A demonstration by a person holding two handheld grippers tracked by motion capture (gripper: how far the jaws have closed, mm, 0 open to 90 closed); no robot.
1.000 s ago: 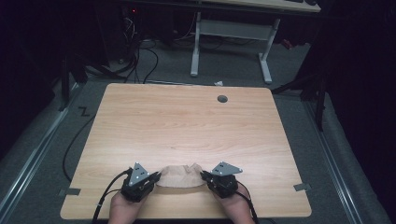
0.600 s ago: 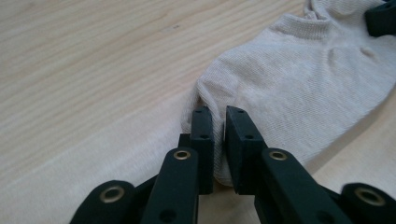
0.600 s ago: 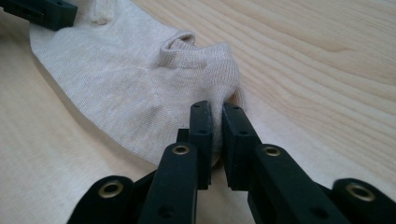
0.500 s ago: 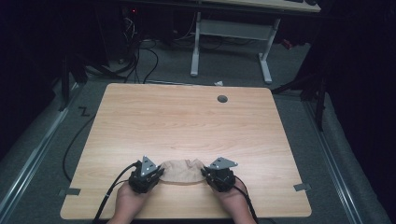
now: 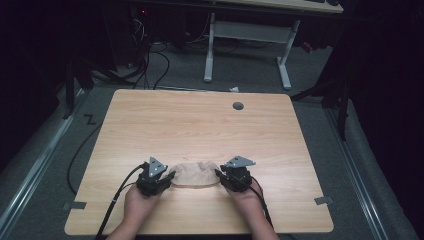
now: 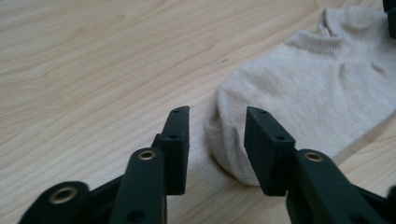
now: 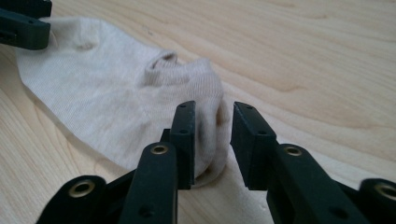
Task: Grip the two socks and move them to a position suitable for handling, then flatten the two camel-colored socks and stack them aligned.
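From the high view I see both of my grippers low on the near edge of the wooden table, the left gripper and the right gripper at opposite ends of a beige ankle sock lying flat between them. That view is too far off to tell me how the jaws stand.

The left gripper view settles it: the left gripper has its jaws parted, with the sock's rounded end sitting in the gap and neither jaw pressing it. The ribbed cuff band shows further along here.

In the right gripper view the right gripper also stands partly open, straddling a bunched, puckered fold of the sock; the fabric fills the gap but I see no pinch.

The sock is a fine, soft knit. The tabletop is pale wood grain, smooth, with a round grey cable grommet near its far edge.
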